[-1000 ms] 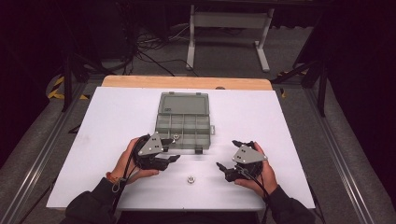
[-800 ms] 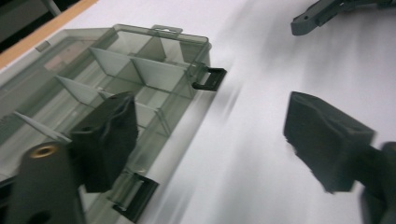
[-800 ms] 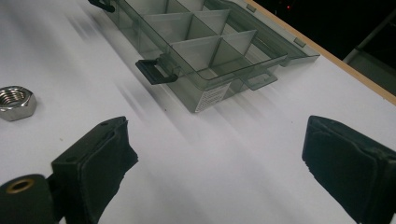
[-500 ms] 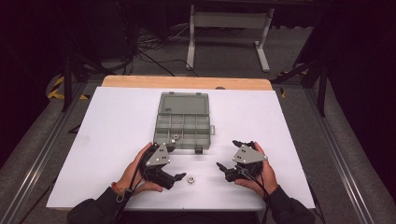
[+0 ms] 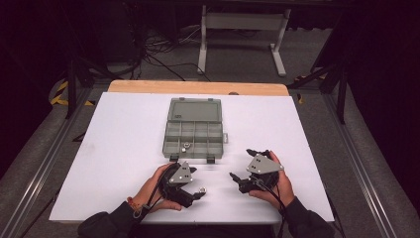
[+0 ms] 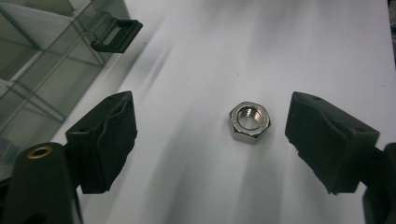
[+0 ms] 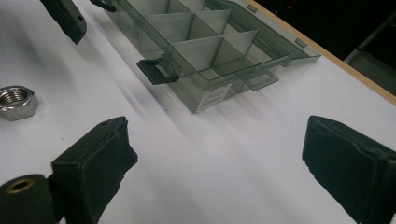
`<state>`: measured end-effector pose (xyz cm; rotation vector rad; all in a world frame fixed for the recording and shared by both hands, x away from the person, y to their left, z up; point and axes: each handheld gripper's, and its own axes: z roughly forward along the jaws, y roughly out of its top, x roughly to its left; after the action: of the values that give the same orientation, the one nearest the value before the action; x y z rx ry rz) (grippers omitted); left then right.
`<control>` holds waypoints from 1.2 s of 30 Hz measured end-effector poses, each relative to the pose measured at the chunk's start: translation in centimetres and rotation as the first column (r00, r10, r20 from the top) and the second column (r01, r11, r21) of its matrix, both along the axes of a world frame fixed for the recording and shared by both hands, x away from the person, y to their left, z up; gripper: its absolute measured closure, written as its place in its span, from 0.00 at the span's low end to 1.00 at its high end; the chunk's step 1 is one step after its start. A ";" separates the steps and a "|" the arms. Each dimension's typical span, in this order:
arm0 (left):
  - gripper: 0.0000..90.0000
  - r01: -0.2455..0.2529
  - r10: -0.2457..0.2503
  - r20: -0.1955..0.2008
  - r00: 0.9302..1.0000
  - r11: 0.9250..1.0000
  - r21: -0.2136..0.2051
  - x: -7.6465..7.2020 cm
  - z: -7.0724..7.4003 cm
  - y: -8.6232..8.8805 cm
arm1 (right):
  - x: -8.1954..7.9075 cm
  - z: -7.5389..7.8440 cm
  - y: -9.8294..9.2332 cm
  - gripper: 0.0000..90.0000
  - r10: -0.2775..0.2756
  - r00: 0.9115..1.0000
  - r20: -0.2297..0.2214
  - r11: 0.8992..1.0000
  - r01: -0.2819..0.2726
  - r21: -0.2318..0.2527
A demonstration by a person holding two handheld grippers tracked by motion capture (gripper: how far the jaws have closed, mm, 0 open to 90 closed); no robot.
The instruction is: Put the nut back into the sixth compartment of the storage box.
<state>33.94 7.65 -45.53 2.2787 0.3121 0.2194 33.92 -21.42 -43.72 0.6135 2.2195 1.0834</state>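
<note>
Since the earlier high-view pictures, the left gripper [image 5: 190, 191] has come away from the front edge of the organizer box [image 5: 193, 135] toward the person and now sits low over the counter [image 5: 124, 148], beside the loose hex nut [image 5: 202, 189]. Its fingers [image 6: 105, 140] have just been closing from a wider spread, yet they are still parted, with the nut lying flat on the counter between them and touched by neither. In the left gripper view the nut sits nearer the right-hand finger than the other. The right gripper [image 5: 245, 181] keeps its earlier place near the counter's front edge, its fingers [image 7: 93, 163] spread wide around nothing but bare counter. The box lies with its lid folded back, and one small metal piece [image 5: 184, 147] already rests in a front compartment.

The step in hand looks like picking up the nut, probably to drop it into the box. To do it well, the left gripper should shift slightly so the nut lies midway between the fingers, then sink until the pads are level with the nut's sides. Closing onto two opposite flats, not corners, should keep it from twisting or skating across the smooth surface. A slow squeeze would be wise, since the nut is low and could slip out beneath the pads.
</note>
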 end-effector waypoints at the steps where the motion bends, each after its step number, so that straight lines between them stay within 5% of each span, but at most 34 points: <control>1: 0.21 0.002 -0.002 -0.005 1.000 1.000 0.001 0.0 0.0 0.0 | 0.0 0.0 0.0 0.09 -0.001 1.000 0.000 1.000 0.001 0.000; 15: 0.40 -0.002 0.003 -0.048 0.999 1.000 0.023 0.1 -0.5 -0.9 | 0.0 0.0 0.0 0.09 0.000 1.000 0.000 1.000 0.000 -0.001; 30: 0.73 0.073 -0.070 -0.076 0.995 0.996 0.042 0.0 -0.7 -1.2 | 0.1 0.0 -0.1 0.09 -0.001 1.000 0.000 1.000 0.001 -0.005; 36: 0.76 0.076 -0.072 -0.073 0.995 0.996 0.043 0.0 -0.7 -1.2 | 0.0 0.0 0.0 0.09 0.000 1.000 -0.001 1.000 0.000 -0.006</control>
<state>33.91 6.44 -46.24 2.3427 0.2614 0.1079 33.96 -21.47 -43.73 0.6121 2.2225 1.0764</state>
